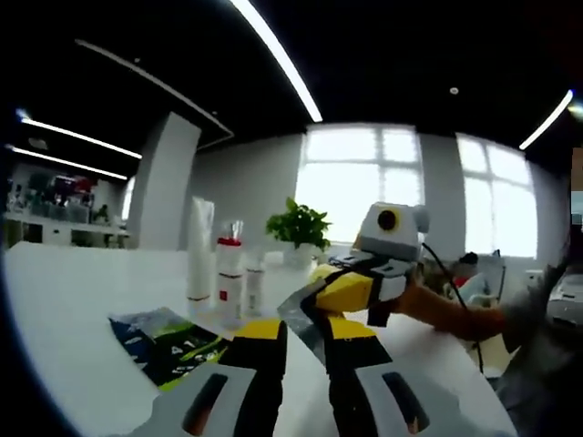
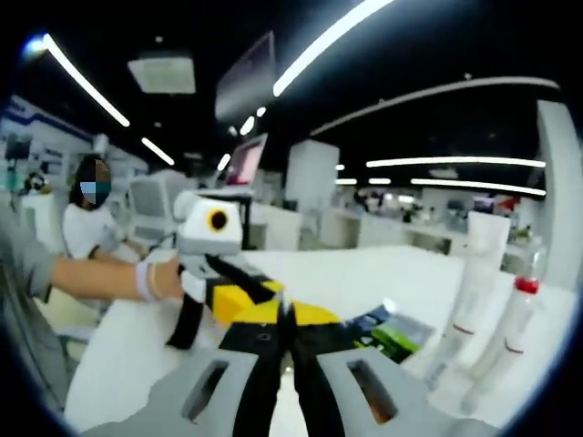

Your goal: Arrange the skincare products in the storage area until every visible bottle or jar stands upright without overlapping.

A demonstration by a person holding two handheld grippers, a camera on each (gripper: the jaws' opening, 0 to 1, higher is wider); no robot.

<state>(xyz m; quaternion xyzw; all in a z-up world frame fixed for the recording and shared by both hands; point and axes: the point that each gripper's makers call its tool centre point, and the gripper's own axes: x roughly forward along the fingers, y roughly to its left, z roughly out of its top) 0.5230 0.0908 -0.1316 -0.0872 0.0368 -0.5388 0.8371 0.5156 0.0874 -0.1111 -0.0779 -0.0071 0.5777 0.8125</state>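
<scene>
Both grippers meet mid-table on a silvery sachet; bottles stand off to the side.

In the left gripper view, our left gripper (image 1: 305,341) has its jaws slightly spread with a silvery sachet (image 1: 303,319) between the tips; we can't tell if it's gripped. The right gripper (image 1: 351,291) enters from centre-right, at the sachet's far end, probably a handover. In the right gripper view, its jaws are pressed together, apparently pinching that thin edge. The white tube (image 1: 200,250), the red-capped bottle (image 1: 229,280) and a small jar (image 1: 255,284) stand upright left of centre, close together near a printed leaflet (image 1: 164,344) on the white table (image 1: 73,300).
</scene>
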